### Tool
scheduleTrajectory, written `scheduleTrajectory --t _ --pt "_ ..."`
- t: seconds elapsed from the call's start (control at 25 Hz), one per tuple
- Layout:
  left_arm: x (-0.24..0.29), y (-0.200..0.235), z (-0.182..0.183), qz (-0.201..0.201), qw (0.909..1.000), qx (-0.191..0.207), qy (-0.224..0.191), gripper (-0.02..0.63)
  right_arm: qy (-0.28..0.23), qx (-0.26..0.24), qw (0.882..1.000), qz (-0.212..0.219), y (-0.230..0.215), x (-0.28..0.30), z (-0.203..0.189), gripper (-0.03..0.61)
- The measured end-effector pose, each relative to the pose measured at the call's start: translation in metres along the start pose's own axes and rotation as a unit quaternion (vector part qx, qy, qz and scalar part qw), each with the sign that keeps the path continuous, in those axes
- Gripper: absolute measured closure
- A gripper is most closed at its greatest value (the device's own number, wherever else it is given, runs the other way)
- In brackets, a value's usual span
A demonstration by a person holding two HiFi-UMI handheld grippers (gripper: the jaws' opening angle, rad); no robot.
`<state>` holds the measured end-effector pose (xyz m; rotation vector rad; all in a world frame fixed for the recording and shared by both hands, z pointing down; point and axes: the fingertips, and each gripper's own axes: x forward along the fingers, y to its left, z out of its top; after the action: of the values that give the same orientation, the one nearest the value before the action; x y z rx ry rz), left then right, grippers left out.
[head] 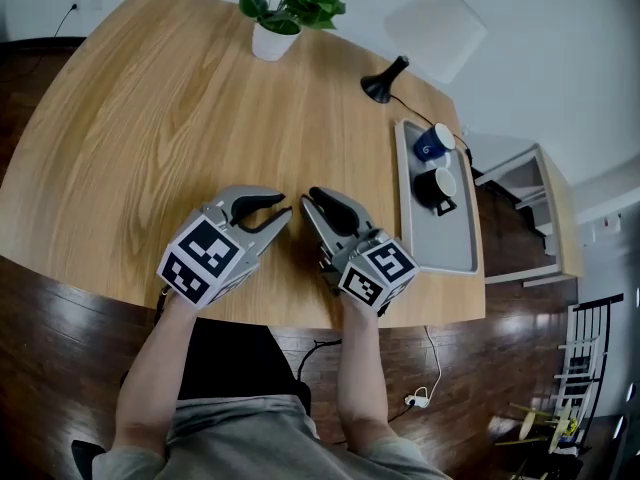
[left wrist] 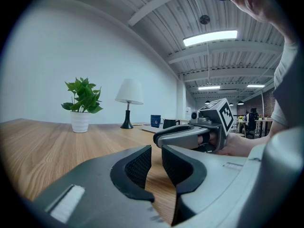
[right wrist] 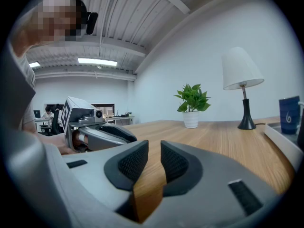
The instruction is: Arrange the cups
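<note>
A blue cup [head: 433, 145] and a black cup [head: 436, 188] stand on a grey tray [head: 445, 248] at the table's right edge, the blue one farther back. Both grippers rest low over the wood near the front edge, well left of the tray. My left gripper [head: 286, 206] and right gripper [head: 310, 198] point toward each other, tips almost meeting. The left gripper [left wrist: 156, 152] has its pads nearly together with nothing between them. The right gripper [right wrist: 154, 148] stands the same way, empty. From the left gripper view both cups [left wrist: 156, 120] appear far off behind the other gripper.
A potted plant [head: 275, 28] stands at the table's far edge. A black-stemmed lamp [head: 385, 80] with a white shade stands just behind the tray. Bare wooden tabletop [head: 150, 138] stretches left of the grippers. A white shelf unit [head: 530, 198] sits beyond the table's right side.
</note>
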<state>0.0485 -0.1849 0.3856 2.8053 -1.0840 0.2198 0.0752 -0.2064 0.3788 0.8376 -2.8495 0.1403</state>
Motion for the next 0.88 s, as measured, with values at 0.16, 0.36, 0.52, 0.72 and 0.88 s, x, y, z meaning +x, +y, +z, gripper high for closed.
scheduleTrajectory --t 0.16,0.36,0.52,0.72,0.88 --pt "-0.0002 0.0011 0.0018 0.001 1.0000 0.003 -0.004 0.537 0.000 0.000 1.000 -0.001 0.0004 -0.0001 0.0012 0.505" --pt "-0.0014 0.0012 -0.0001 -0.001 1.0000 0.000 -0.001 0.537 0.000 0.000 1.000 -0.001 0.0009 0.0016 0.0004 0.505" --pt "-0.0009 0.0006 0.0000 -0.001 1.0000 -0.001 0.000 0.537 0.002 -0.001 1.000 -0.001 0.0002 0.0010 -0.0002 0.505" --pt "-0.0014 0.0017 -0.0011 0.001 1.0000 0.001 0.002 0.537 0.001 0.000 1.000 -0.001 0.0006 0.0015 -0.0002 0.506" --pt "-0.0014 0.0014 -0.0009 0.000 1.0000 0.000 0.000 0.537 0.002 0.000 1.000 0.000 0.0008 0.0018 -0.0007 0.514"
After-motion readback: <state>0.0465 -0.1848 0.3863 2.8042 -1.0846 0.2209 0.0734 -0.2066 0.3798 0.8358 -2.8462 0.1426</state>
